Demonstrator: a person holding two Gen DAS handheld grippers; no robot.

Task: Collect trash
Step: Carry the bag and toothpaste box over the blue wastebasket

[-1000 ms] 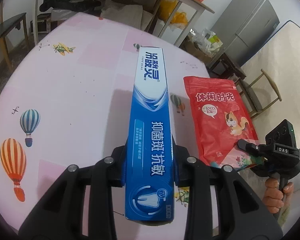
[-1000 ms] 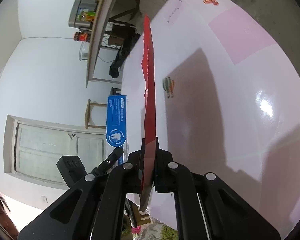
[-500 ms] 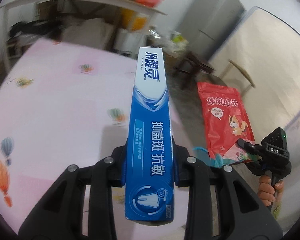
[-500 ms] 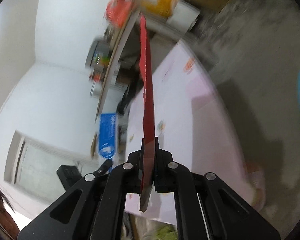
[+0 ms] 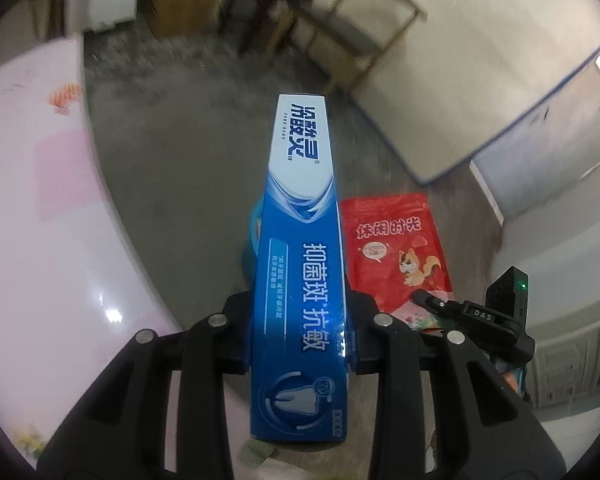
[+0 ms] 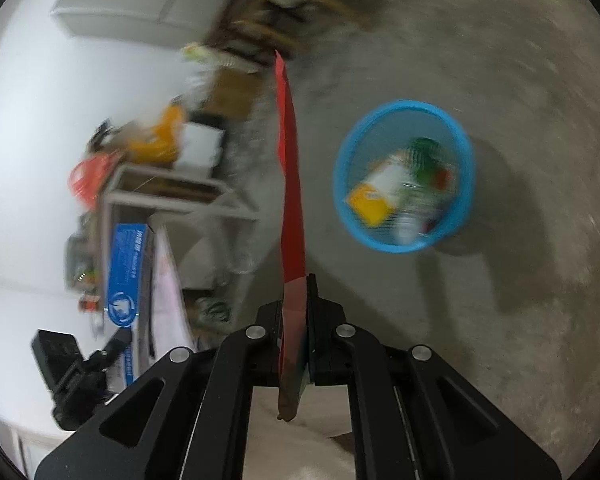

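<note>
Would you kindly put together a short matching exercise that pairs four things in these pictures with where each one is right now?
Things:
1. toothpaste box
2. red snack pouch
3. blue mesh basket
4. yellow carton

Places:
A. standing on the concrete floor
B. clamped in the jaws of the left gripper
C. lying inside the basket with other rubbish
D. pinched edge-on in the jaws of the right gripper

Pairs: 1-B, 2-D, 3-A, 4-C
</note>
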